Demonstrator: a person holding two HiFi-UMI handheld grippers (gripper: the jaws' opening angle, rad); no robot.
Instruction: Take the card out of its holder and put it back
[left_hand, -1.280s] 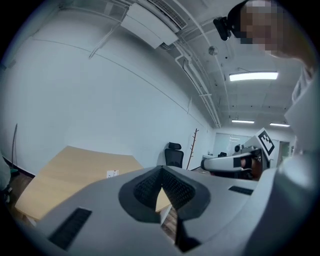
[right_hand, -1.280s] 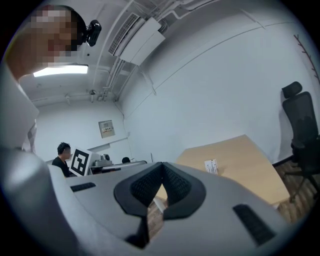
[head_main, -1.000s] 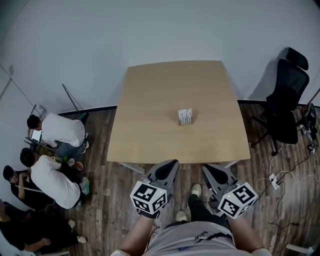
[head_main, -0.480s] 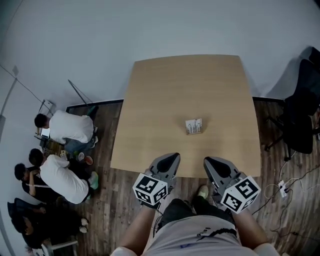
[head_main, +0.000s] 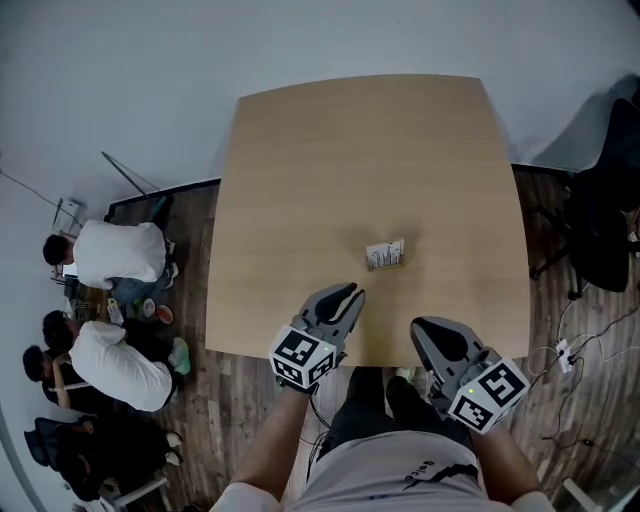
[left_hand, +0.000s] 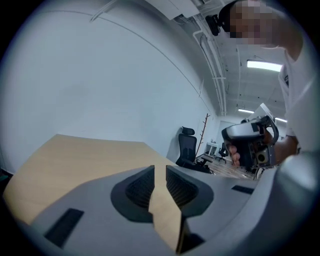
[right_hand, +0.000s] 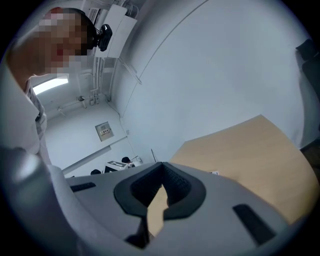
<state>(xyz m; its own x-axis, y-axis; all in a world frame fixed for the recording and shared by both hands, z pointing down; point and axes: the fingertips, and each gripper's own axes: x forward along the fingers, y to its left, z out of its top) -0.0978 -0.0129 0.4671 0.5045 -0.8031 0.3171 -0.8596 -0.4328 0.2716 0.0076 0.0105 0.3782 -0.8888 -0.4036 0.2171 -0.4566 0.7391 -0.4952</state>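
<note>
A small white card holder (head_main: 385, 254) with its card stands on the wooden table (head_main: 300, 180), right of centre and toward the near edge. In the right gripper view the card holder (right_hand: 214, 173) is a tiny speck. My left gripper (head_main: 348, 294) hovers over the table's near edge, short of the holder and to its left. Its jaws are opening, and through the narrow gap of the left gripper (left_hand: 160, 172) only bare table shows. My right gripper (head_main: 420, 326) hangs at the near edge, below and right of the holder. The right gripper (right_hand: 161, 169) has its tips together and holds nothing.
A black office chair (head_main: 605, 220) stands right of the table, above a power strip and cables (head_main: 560, 350) on the wooden floor. Several people (head_main: 110, 260) sit on the floor at the left. A white wall lies beyond the table's far edge.
Both grippers have moved forward, from over the floor to the table's near edge. The card holder has stayed where it was.
</note>
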